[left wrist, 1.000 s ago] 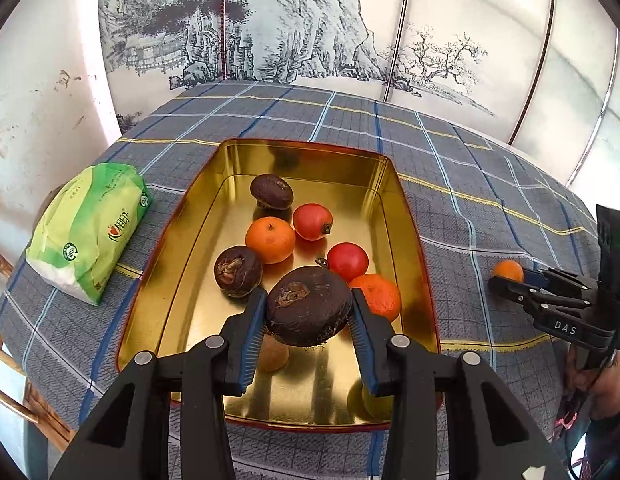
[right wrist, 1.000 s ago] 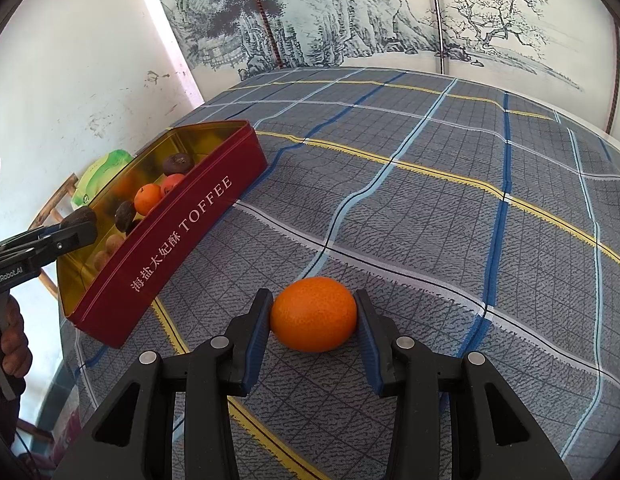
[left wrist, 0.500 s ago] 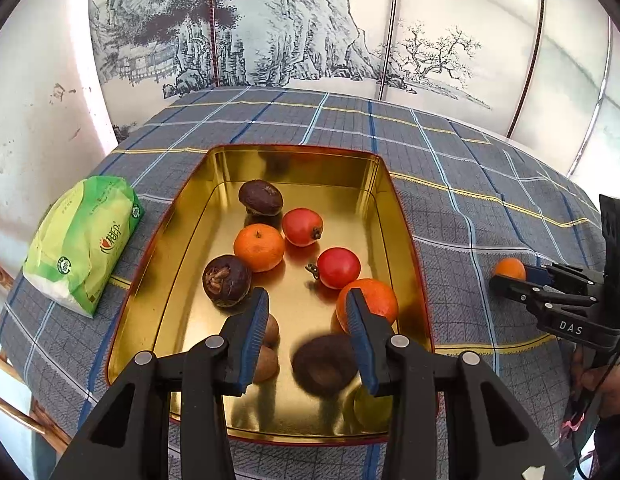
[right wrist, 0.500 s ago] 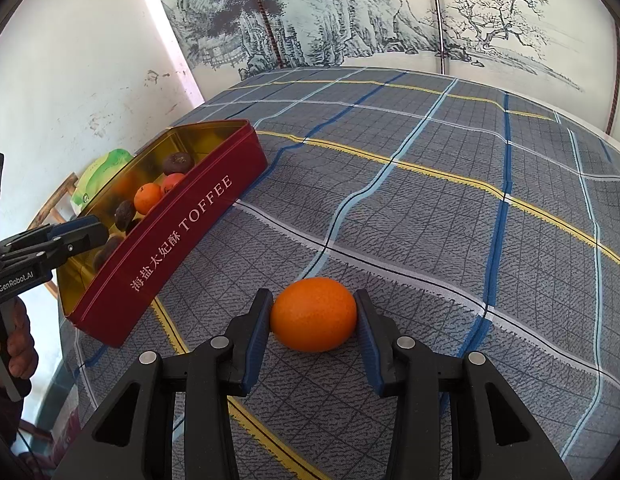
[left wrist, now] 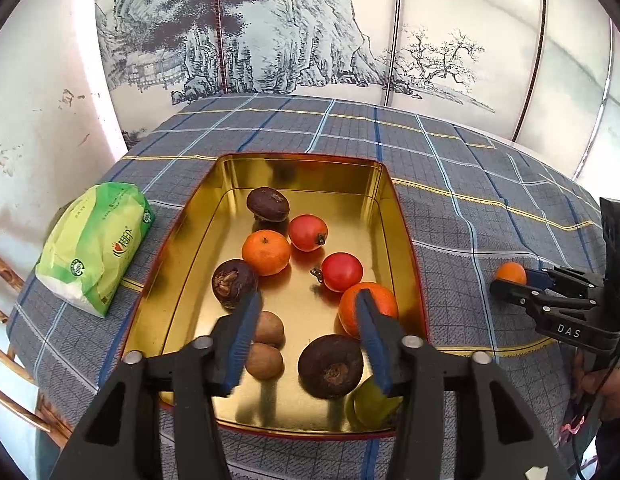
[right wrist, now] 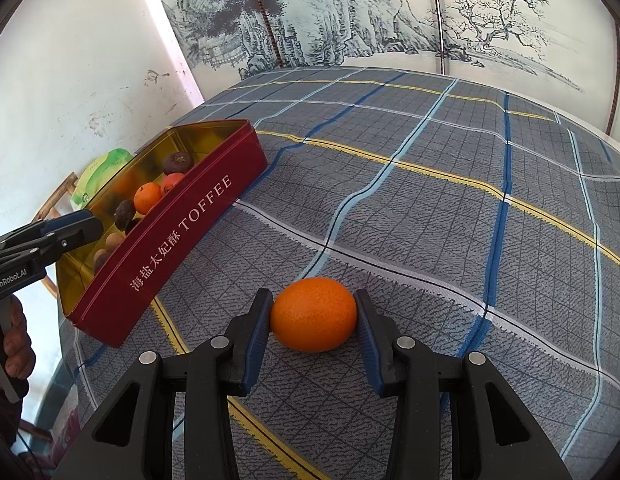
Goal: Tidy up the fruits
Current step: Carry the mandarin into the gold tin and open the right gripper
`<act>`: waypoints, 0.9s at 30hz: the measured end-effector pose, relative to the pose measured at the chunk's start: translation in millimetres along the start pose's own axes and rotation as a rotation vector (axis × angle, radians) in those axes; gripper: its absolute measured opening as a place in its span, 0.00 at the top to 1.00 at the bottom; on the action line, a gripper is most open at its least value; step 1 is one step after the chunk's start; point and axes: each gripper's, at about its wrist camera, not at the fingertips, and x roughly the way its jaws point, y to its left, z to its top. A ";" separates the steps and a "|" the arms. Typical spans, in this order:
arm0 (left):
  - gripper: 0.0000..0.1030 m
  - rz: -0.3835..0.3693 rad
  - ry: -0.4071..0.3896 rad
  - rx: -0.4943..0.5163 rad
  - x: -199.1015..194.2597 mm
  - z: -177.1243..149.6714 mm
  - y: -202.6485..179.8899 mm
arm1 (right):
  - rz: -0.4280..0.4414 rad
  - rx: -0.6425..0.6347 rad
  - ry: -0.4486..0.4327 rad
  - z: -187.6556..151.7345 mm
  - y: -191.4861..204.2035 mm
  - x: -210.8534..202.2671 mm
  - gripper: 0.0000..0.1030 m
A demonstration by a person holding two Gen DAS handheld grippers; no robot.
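A table (right wrist: 450, 208) under a grey plaid cloth carries a gold-lined red tin (left wrist: 402, 216) near its left edge, holding mixed fruits, among them a dark brown fruit (left wrist: 330, 365) at the tin's near end. The left hand-held gripper (left wrist: 305, 320) hangs over that near end, fingers apart and empty. The right hand-held gripper (right wrist: 313, 318) is clamped on an orange (right wrist: 313, 314) resting on the cloth, well apart from the tin's right side.

A red, gold-lined tin (left wrist: 394, 208) sits on a grey cloth (right wrist: 430, 208) checked blue, yellow and white.
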 end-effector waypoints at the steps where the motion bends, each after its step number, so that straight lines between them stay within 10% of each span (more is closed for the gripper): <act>1: 0.45 0.006 -0.006 0.002 -1.6 -0.8 -0.4 | 0.000 0.000 0.000 0.2 0.0 -0.1 0.59; 27: 0.22 0.047 -0.053 0.018 -28.6 -3.2 -3.3 | -0.006 -0.069 -0.042 5.3 28.2 -24.9 0.59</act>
